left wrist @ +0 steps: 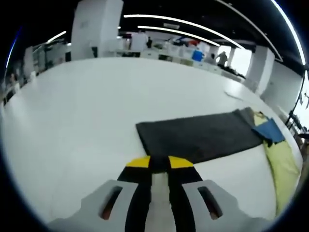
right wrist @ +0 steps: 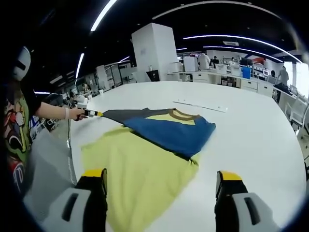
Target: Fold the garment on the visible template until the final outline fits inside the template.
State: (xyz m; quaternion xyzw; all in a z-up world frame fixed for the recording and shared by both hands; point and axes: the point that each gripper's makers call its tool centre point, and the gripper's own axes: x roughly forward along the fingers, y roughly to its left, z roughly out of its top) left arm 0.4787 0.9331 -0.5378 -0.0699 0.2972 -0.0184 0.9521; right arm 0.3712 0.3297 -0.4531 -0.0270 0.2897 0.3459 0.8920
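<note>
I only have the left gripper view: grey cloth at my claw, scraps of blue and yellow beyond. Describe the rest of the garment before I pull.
Observer: In the right gripper view, the yellow body lies spread flat on the white table.
Operator: Give me the blue part.
Observer: The blue sleeve is folded across the body's far part, just below the brown collar.
Operator: Report the right claw.
Observer: The right claw is open at the body's near end, holding nothing.
</note>
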